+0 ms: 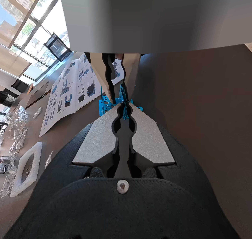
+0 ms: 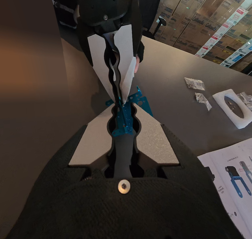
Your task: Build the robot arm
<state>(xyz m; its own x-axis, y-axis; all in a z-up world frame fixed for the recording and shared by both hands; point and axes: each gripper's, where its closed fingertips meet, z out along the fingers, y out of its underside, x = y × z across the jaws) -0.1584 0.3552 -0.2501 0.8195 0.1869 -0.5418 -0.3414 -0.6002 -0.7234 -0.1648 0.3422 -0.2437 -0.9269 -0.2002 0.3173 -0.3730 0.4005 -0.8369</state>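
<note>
At the centre of the grey table (image 2: 177, 71), both grippers are meeting tip to tip over a blue perforated metal bracket assembly (image 2: 126, 118). The left gripper (image 1: 124, 105) is clenching on an upright blue plate of that assembly, its jaws standing nearly together with only the thin plate between them. The right gripper (image 2: 122, 107) is sitting partly released, its jaws standing apart around the bracket's ridge; whether its pads are touching metal is not discernible. In the left wrist view the right gripper (image 1: 120, 101) is coming down from above, tips splayed. In the right wrist view the left gripper (image 2: 120, 101) is appearing pinched on the plate's top edge. Most of the assembly is lying hidden behind the fingers, and its full shape cannot be made out. An open instruction booklet (image 1: 70, 90) is lying near the bracket, with a white foam frame (image 2: 234, 108) and small clear bags of hardware (image 2: 195, 83) resting well apart from it. Bare table is showing between them. Stacked cardboard boxes (image 2: 197, 21) are standing beyond the far table edge.
</note>
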